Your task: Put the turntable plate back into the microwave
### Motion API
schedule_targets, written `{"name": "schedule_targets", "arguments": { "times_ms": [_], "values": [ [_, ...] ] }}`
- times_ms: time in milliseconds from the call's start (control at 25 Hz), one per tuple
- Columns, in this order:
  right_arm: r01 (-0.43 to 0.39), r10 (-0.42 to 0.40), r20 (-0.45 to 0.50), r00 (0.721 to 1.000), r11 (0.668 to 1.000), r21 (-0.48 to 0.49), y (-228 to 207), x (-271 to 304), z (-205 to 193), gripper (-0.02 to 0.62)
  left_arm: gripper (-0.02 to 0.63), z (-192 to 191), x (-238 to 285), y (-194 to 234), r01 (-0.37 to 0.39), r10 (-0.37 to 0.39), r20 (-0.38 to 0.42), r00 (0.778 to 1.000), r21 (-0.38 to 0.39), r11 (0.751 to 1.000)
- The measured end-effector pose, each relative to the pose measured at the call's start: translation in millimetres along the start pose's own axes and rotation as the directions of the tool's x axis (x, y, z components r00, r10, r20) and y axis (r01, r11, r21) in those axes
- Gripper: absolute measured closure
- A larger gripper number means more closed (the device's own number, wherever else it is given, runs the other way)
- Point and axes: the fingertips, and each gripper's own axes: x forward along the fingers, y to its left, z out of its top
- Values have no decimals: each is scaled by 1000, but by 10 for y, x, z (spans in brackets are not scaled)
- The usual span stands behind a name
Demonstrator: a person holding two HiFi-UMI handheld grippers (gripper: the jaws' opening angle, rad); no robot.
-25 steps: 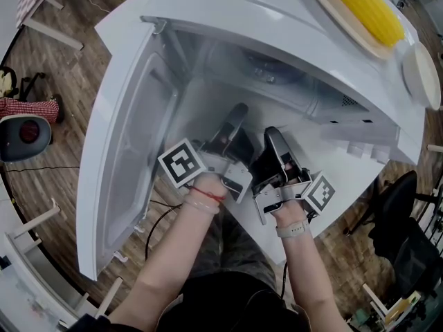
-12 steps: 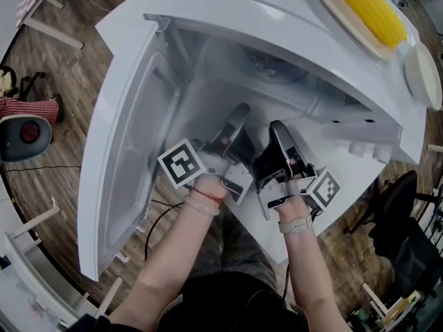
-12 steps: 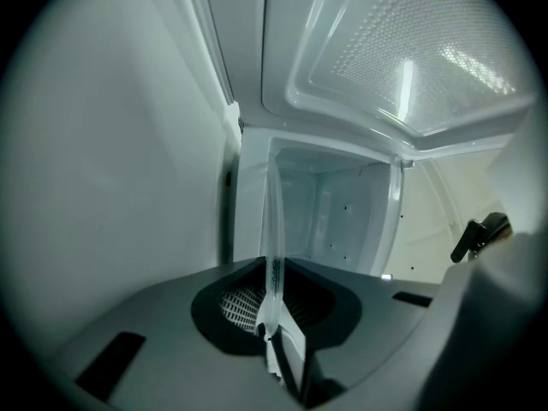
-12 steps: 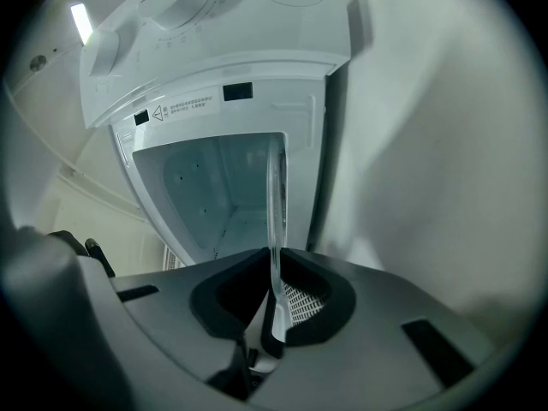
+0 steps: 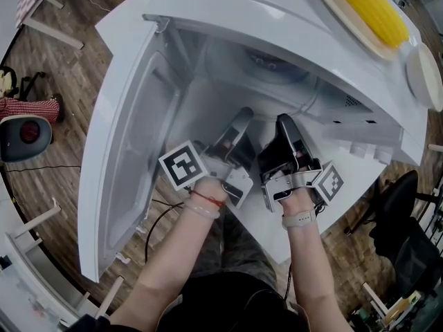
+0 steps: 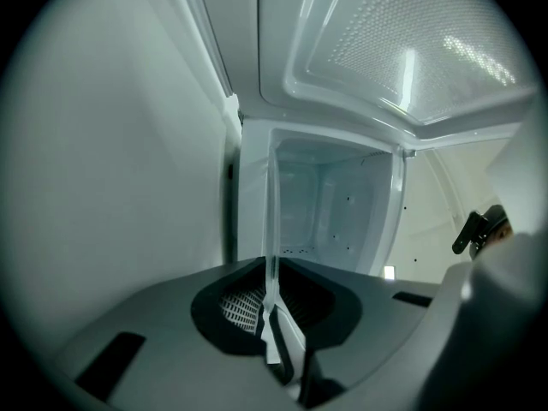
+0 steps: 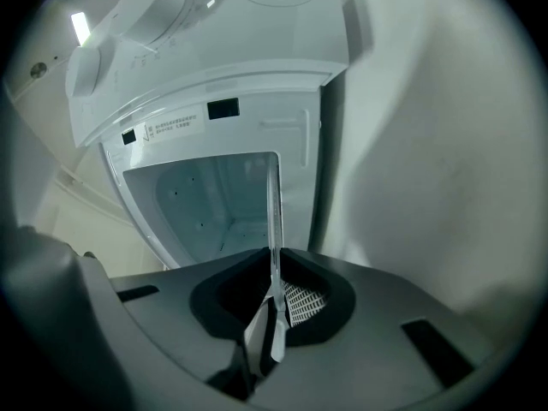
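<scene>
Here, left gripper [image 5: 239, 122] and right gripper [image 5: 285, 126] jaws each clamp the turntable plate [image 6: 273, 221] inside the microwave [image 5: 228, 12].

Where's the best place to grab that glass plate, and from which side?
By its thin near rim, from the front: the plate is flat and wide, so the left tongs and right tongs each pinch the rim, spaced apart.
</scene>
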Motion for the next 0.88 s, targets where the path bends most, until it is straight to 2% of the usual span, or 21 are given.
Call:
{"name": "schedule_targets", "arguments": {
  "times_ms": [880],
  "values": [
    [16,-17,32,999,1000,11,-3,143,97,548,567,98,66,25,15,-13,41,999,-45,999]
  ]
}}
